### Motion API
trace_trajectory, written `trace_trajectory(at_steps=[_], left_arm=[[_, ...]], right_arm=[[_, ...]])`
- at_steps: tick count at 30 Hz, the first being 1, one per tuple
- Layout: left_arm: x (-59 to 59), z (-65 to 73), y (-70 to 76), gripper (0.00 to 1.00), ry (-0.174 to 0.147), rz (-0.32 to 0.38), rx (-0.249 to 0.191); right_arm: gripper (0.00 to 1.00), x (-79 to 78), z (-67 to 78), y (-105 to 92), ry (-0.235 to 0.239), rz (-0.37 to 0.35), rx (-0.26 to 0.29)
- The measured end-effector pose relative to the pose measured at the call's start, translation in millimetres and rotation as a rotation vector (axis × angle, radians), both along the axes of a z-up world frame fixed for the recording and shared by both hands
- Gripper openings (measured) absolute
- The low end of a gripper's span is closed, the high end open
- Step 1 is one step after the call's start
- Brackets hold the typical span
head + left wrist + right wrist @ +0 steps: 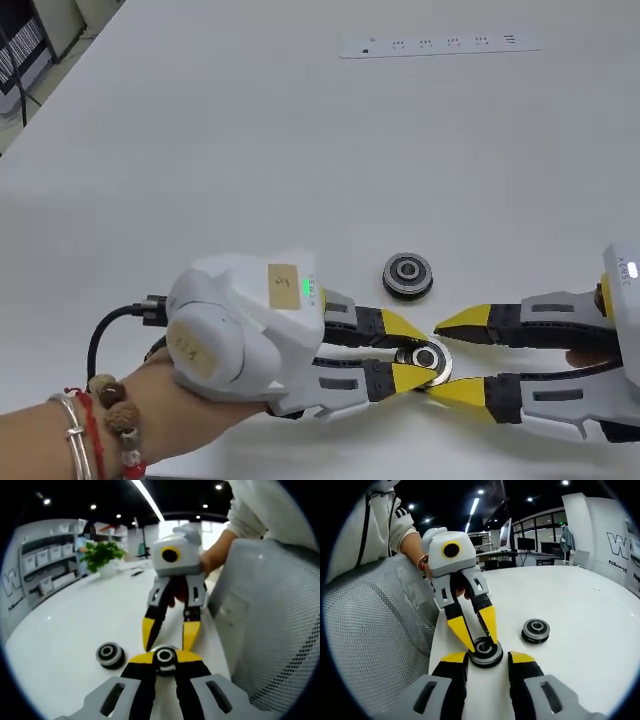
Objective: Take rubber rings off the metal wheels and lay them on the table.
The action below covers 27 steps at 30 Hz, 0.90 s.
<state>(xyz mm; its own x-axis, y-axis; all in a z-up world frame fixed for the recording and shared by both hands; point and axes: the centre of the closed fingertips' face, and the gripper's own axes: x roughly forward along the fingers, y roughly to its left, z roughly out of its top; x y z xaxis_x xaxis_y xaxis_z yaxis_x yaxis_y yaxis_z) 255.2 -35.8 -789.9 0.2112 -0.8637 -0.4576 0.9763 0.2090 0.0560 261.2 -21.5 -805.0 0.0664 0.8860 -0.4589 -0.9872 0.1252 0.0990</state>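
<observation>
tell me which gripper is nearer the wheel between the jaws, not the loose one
Left. The left gripper is clamped on the wheel. The right gripper faces it with open jaws on either side of the wheel.

1. The left claw (165, 661) rises from the bottom edge, its yellow-tipped jaws pressed against both sides of a metal wheel (165, 654) with a dark rubber ring around it.
2. The right claw (168, 640) faces it from above, jaws spread, with its yellow tips just beyond the held wheel.
3. A hand (214, 560) grips the right claw's white body.
4. A second wheel (110, 655) lies flat on the white worktop (60, 630), left of the held one and apart from it.
5. A grey mesh chair back (272, 630) stands at the right.
6. Far off are a potted plant (102, 555) and shelves of white bins (45, 572).
</observation>
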Motion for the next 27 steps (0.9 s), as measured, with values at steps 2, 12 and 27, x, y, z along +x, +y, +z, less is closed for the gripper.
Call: trace_trajectory(at_steps=[2, 12, 27], left_arm=[[0.6, -0.3, -0.1, 0.15, 0.0, 0.004, -0.001], [2.4, -0.7, -1.5, 0.15, -0.005, 0.008, -0.006], [1.9, -0.5, -2.3, 0.15, -0.008, 0.008, -0.002]], right_arm=[[0.26, -0.8, 0.1, 0.9, -0.002, 0.005, 0.003], [0.24, -1.9, -0.8, -1.3, -0.009, 0.018, -0.002], [0.2, -3.4, -1.6, -5.7, -0.024, 0.019, -0.014]])
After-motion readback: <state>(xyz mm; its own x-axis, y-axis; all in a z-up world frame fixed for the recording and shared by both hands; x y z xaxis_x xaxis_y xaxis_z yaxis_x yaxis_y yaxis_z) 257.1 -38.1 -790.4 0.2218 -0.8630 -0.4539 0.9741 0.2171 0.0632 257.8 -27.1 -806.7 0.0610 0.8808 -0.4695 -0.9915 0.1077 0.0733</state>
